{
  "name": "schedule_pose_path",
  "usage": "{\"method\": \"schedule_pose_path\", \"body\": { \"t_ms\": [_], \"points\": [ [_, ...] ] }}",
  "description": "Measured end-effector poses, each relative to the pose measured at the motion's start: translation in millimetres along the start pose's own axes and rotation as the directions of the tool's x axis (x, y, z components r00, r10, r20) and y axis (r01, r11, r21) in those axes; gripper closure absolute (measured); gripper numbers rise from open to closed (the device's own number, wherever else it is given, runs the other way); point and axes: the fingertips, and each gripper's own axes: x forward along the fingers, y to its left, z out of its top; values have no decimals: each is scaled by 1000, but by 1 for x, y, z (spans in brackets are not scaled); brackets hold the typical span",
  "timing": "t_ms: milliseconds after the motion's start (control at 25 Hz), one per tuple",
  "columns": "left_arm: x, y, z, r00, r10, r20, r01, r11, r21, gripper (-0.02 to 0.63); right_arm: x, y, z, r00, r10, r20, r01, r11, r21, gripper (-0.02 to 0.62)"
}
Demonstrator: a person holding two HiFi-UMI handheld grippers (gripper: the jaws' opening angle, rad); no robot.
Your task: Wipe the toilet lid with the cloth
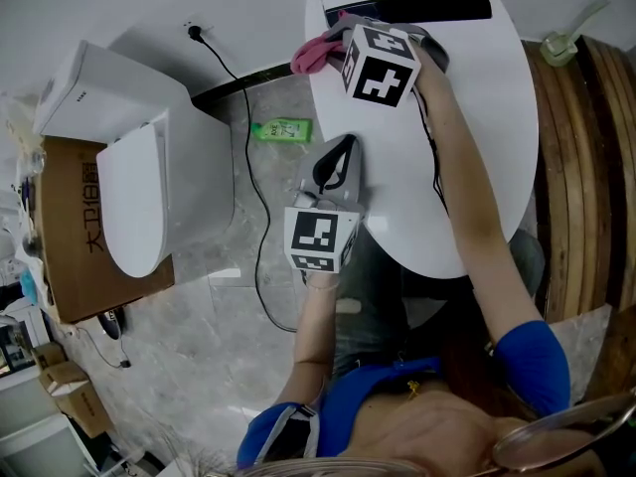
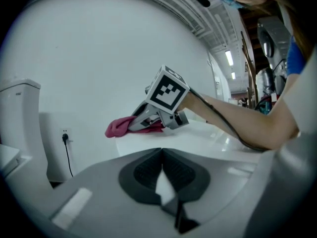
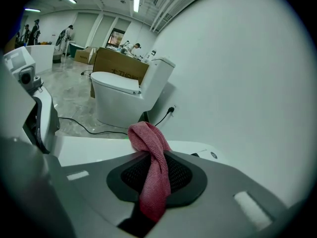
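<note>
Right hand-held gripper (image 3: 154, 180) is pinching the pink cloth (image 3: 148, 138), left hand-held gripper (image 2: 162, 175) pressed together, empty. I'd grip firm, then lay it flat on the toilet lid (image 1: 134, 202).

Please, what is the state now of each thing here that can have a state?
Left tongs: shut, empty.
Right tongs: shut on the cloth.
Cloth: bunched, held by the right tongs.
Toilet lid: down, closed.
Green bottle: lying on the floor.
Plug: plugged in.
</note>
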Motion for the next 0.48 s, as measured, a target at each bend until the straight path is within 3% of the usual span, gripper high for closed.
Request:
{"method": "schedule_pose_path", "body": {
  "t_ms": [320, 480],
  "points": [
    [0, -5, 0, 1000, -15, -18, 16, 998, 69, 604, -4, 0, -3, 1000, 12, 12, -12, 1000, 23, 526],
    [-1, -4, 0, 1000, -18, -5, 18, 998, 52, 605, -7, -1, -8, 1000, 22, 18, -23, 999, 30, 525]
  ]
}}
